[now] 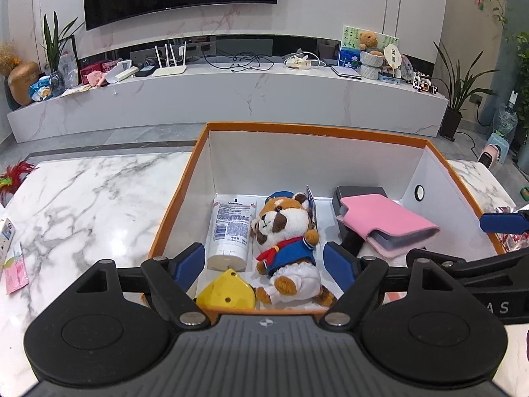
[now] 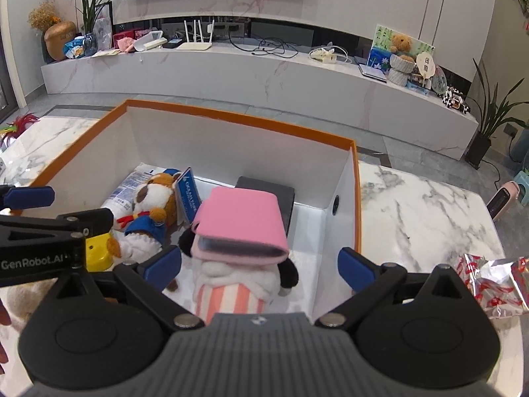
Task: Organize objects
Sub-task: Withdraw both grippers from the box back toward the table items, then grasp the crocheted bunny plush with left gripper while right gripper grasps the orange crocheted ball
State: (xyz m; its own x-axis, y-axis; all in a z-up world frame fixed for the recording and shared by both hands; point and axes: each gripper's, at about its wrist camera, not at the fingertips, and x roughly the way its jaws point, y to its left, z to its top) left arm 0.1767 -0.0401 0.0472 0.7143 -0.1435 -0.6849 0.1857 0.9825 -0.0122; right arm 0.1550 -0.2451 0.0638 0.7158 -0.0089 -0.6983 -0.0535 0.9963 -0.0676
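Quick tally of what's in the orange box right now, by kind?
Plush toys: 2, the sailor-suit plush and the striped plush under the pink wallet.
Lotion tubes: 1
Pink wallets: 1
Dark boxes: 1
Yellow plastic pieces: 1
Total: 6 visible; anything beneath them is hidden.

The orange-rimmed box (image 1: 172,205) is crowded along its near half: lotion tube (image 1: 231,231), sailor plush (image 1: 284,241), yellow toy (image 1: 228,289) and pink wallet (image 2: 241,228) over a striped plush (image 2: 228,294). Bare white floor shows by the far wall; marble tabletop (image 1: 86,198) lies open to the left.
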